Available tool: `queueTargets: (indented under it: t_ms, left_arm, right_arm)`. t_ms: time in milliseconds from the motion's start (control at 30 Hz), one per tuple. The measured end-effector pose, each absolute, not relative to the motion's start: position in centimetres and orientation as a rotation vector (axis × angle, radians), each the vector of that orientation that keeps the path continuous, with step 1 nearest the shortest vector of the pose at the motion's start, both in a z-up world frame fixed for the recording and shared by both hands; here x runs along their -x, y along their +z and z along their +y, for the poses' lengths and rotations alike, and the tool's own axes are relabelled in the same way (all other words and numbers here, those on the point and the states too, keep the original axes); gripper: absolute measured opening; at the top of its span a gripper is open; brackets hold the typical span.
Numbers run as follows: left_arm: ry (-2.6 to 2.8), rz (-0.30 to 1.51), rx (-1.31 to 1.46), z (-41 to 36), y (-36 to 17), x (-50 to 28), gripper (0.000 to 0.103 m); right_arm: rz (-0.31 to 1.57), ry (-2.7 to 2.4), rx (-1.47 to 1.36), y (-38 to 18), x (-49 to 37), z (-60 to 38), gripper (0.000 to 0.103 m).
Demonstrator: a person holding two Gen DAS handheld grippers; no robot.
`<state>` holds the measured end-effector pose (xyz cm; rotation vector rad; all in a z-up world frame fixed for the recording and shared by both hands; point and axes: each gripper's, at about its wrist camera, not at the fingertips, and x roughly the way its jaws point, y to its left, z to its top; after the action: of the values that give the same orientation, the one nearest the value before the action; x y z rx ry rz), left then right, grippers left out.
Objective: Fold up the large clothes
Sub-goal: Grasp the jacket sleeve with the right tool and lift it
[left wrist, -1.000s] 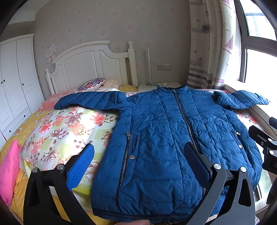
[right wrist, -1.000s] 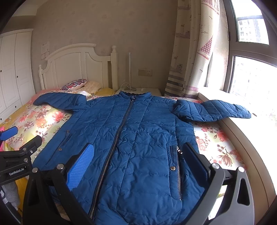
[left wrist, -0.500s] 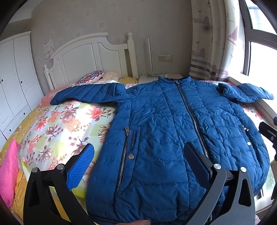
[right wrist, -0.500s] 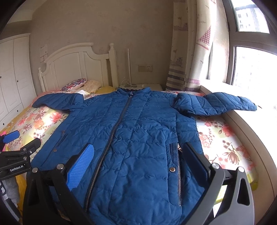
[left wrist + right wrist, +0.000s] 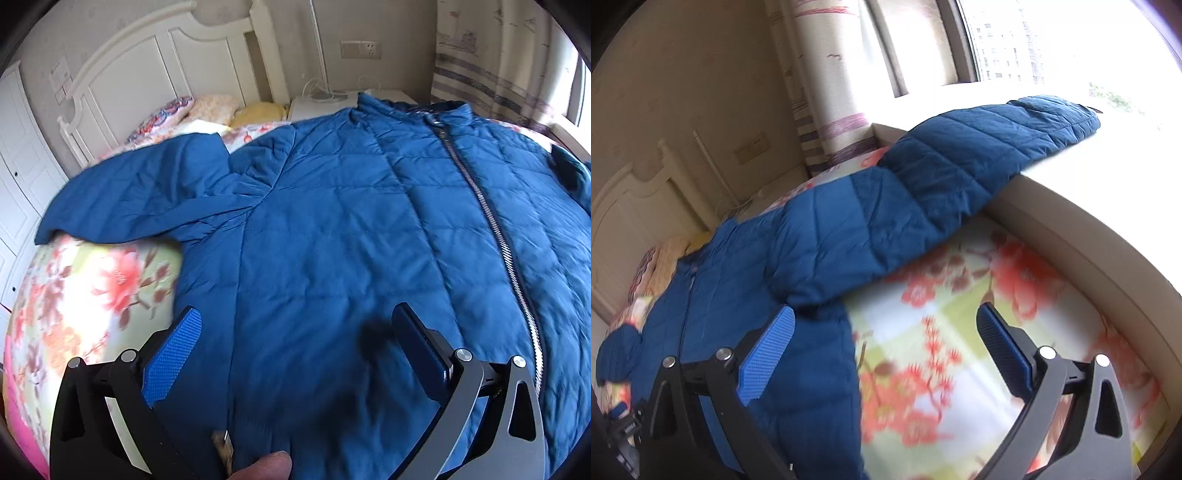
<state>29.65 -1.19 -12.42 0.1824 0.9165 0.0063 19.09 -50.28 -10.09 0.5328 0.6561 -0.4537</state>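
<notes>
A blue quilted jacket (image 5: 332, 229) lies face up, zipped, spread on a floral bed. Its left sleeve (image 5: 140, 192) stretches out to the left. My left gripper (image 5: 295, 332) is open and empty, low over the jacket's left chest below that sleeve. In the right wrist view the jacket (image 5: 798, 251) fills the left, and its right sleeve (image 5: 979, 155) reaches up onto the window sill. My right gripper (image 5: 886, 332) is open and empty, tilted, over the jacket's right edge and the bedspread beneath that sleeve.
The floral bedspread (image 5: 92, 295) (image 5: 942, 332) shows on both sides of the jacket. A white headboard (image 5: 155, 74) and pillows (image 5: 207, 107) stand at the far end. A beige window sill ledge (image 5: 1071, 229) runs along the bed's right side, with a curtain (image 5: 827, 92) behind.
Both grippers have moved forward and down toward the jacket's upper part. The left one is now near the left armpit; the right one has swung right and tilted toward the right sleeve.
</notes>
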Motion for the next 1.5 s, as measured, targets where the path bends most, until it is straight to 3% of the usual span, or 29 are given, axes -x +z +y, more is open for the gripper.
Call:
queueTargets:
  t_ms: [167,267,333,400,500,700,833,867,933,1033,1067,1100,1267,1367,1500]
  left_arm:
    - [-0.028,0.944,-0.083,0.1,-13.9,-31.3,0.099]
    - [-0.036,0.953,-0.054,0.3,-14.1,-31.6,0.099]
    - [-0.034,0.959,-0.045,0.4,-14.2,-31.9,0.099]
    - [-0.031,0.961,-0.044,0.3,-14.2,-32.0,0.099]
    - [-0.037,0.958,-0.042,0.4,-14.2,-31.8,0.099]
    - [-0.041,0.953,-0.036,0.4,-14.1,-31.8,0.099]
    - [-0.043,0.951,-0.034,0.4,-14.1,-31.8,0.099]
    - [-0.043,0.951,-0.034,0.4,-14.1,-31.8,0.099]
    - [-0.044,0.95,-0.032,0.4,-14.1,-31.7,0.099]
    - [-0.047,0.947,-0.028,0.5,-14.0,-31.6,0.099]
    - [-0.048,0.947,-0.026,0.5,-14.0,-31.6,0.099]
    - [-0.049,0.947,-0.025,0.5,-14.0,-31.6,0.099]
    - [-0.049,0.944,-0.027,0.6,-13.9,-31.7,0.099]
    - [-0.047,0.943,-0.033,0.6,-13.9,-31.7,0.099]
    - [-0.048,0.941,-0.031,0.5,-13.9,-31.6,0.099]
  right_arm:
    - [0.678,-0.523,-0.634,-11.7,-23.8,-55.3,0.098]
    - [0.701,-0.568,-0.639,-12.7,-25.3,-56.5,0.089]
    - [0.688,-0.568,-0.654,-12.8,-25.7,-56.9,0.072]
    - [0.624,-0.552,-0.656,-12.0,-25.4,-56.6,0.022]
    - [0.524,-0.488,-0.507,-8.6,-25.8,-52.9,0.013]
    - [0.558,-0.133,-0.087,-4.8,-29.3,-36.7,0.012]
    - [0.839,0.058,0.226,-10.4,-31.5,-25.1,0.013]
    - [0.932,0.079,0.253,-12.5,-32.0,-23.8,0.021]
    - [0.892,0.042,0.259,-13.5,-31.5,-23.7,0.026]
    - [0.947,0.124,0.044,-11.9,-30.2,-26.5,0.046]
    - [0.944,0.152,-0.046,-11.1,-29.2,-27.9,0.062]
    - [0.913,0.168,-0.143,-9.9,-27.5,-29.8,0.066]
    - [0.732,0.071,-0.558,-8.1,-19.7,-40.2,0.068]
    - [0.734,-0.022,-0.872,-11.1,-18.4,-46.9,0.071]
    - [0.728,-0.115,-1.055,-14.5,-19.5,-50.7,0.071]
